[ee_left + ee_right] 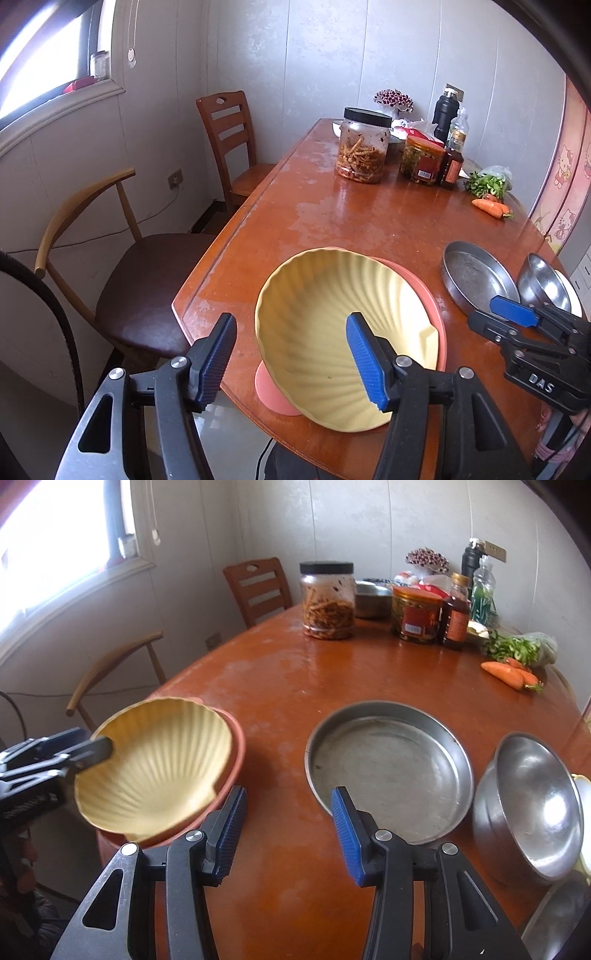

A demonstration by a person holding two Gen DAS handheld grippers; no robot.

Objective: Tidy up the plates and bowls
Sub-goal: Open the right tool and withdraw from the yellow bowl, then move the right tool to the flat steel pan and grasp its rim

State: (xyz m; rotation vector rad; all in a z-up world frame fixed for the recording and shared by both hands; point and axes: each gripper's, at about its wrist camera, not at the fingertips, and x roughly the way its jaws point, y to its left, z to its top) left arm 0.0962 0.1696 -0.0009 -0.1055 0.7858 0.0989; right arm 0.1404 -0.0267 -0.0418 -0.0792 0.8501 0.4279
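Yellow, shell-ribbed plate (155, 760) lies in a pink plate (236, 753) at the table's (369, 221) near left corner; the left gripper (291, 363) stands spread, one blue pad over the yellow plate, clasping nothing; the right gripper (288, 834) gapes empty near the front edge; a steel pan (388, 771) and steel bowl (532, 808) sit toward the right edge

Bench (288, 686): reddish wood, glossy varnish, worn pale and dull in patches. Yellow shell dish (159, 760): matt, ribbed, looks plastic. Pink plate (432, 295) under it: smooth, matt. Round pan (391, 768): dull scuffed metal. Bowl (535, 812) at its 3 o'clock: polished metal, mirror-bright. Tongs pads (232, 834): blue, ridged, rubbery.
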